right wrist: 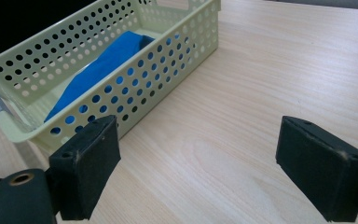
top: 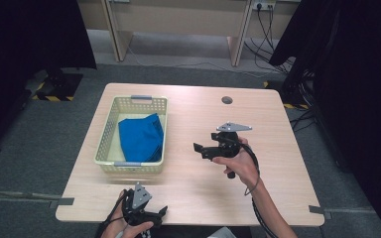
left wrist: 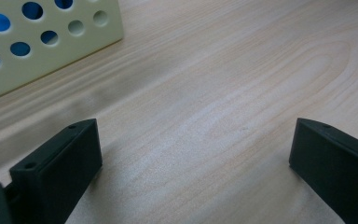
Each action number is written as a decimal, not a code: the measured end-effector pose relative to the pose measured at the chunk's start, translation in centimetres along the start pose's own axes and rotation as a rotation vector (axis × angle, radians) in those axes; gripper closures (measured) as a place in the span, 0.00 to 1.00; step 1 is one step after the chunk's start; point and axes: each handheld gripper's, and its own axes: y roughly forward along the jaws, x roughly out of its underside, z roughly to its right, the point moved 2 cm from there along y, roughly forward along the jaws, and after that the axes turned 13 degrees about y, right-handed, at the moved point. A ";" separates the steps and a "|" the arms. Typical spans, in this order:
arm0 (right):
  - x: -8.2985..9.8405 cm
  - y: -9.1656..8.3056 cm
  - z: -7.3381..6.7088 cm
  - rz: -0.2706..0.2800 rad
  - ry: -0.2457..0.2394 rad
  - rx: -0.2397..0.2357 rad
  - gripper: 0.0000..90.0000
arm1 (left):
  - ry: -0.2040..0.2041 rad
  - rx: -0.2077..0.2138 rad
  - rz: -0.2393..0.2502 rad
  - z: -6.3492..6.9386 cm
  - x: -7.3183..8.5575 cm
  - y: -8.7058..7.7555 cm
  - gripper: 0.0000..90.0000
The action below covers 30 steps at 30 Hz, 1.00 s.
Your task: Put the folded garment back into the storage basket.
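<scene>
Presently the right claw (top: pixel 198 150) is held above the table (top: pixel 278 163) in the person's right hand (top: pixel 240 166), its jaws standing wide apart with nothing between them but bare wood. In the right gripper view the pale green perforated basket (right wrist: pixel 177 60) lies ahead and to the left of this claw, near it but not touching. A blue cloth (right wrist: pixel 98 70) lies folded inside the basket, resting on its floor and showing through the holes of the near wall. The left claw (top: pixel 162 210) sits at the table's near edge in the left hand (top: pixel 129 229), jaws likewise wide open and holding nothing. In the left gripper view a corner of the basket stands ahead and to the left of that claw, apart from it.
</scene>
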 end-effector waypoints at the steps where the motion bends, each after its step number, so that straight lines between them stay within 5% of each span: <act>1: 0.1 -0.1 0.1 0.000 0.000 0.001 0.15 | 0.000 0.000 0.000 0.0 0.0 0.0 0.01; 30: 3.0 -1.8 2.5 -0.001 0.031 0.023 0.15 | 0.000 -0.002 0.001 0.0 0.0 0.0 0.01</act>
